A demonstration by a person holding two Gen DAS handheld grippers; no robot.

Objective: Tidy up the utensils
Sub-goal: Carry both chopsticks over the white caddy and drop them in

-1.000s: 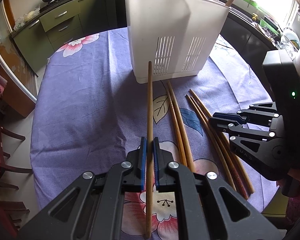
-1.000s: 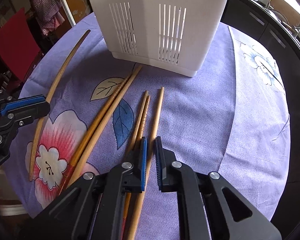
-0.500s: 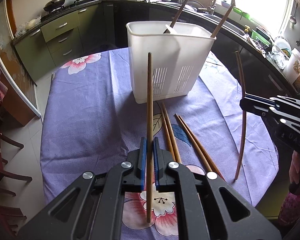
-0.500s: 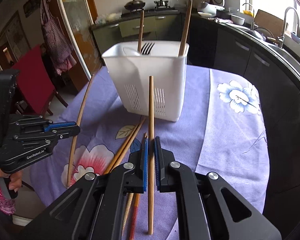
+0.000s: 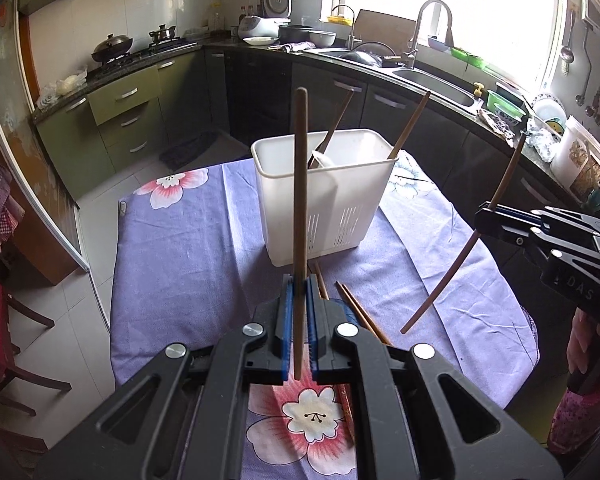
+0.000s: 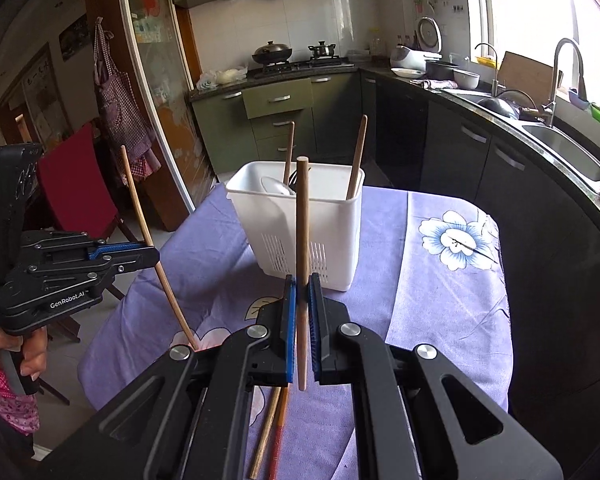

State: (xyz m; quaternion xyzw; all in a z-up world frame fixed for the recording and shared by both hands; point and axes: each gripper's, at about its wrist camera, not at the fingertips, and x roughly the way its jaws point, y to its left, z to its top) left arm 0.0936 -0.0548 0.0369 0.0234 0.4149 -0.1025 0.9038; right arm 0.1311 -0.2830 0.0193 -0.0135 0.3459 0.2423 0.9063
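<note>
Each gripper clamps one chopstick, lifted clear of the table. The left gripper (image 5: 297,300) has its blue pads pressed against a brown chopstick (image 5: 300,208) that stands upright along the fingers, its top crossing in front of the white utensil holder (image 5: 328,204). In the right wrist view that same stick looks bowed, which may only be the lens. The right gripper (image 6: 302,308) is closed in the same way on a second chopstick (image 6: 302,240), also upright; from the left wrist view it appears dark and curved at the frame's right side.

The holder stands on the purple floral tablecloth (image 5: 172,264), beyond both grippers. Two wooden handles (image 6: 358,156) lean out of it, and something pale and rounded — perhaps a spoon (image 6: 276,188) — sits at the rim; the dark item beside it is too small to identify. The holder's inside is not visible.

More chopsticks (image 5: 360,312) lie on the cloth just beyond the left gripper's fingers, mostly hidden under the gripper body, so their number is unclear. In the right wrist view two ends (image 6: 274,424) poke out below the gripper. A kitchen counter with a sink (image 5: 432,80) runs behind the table.
</note>
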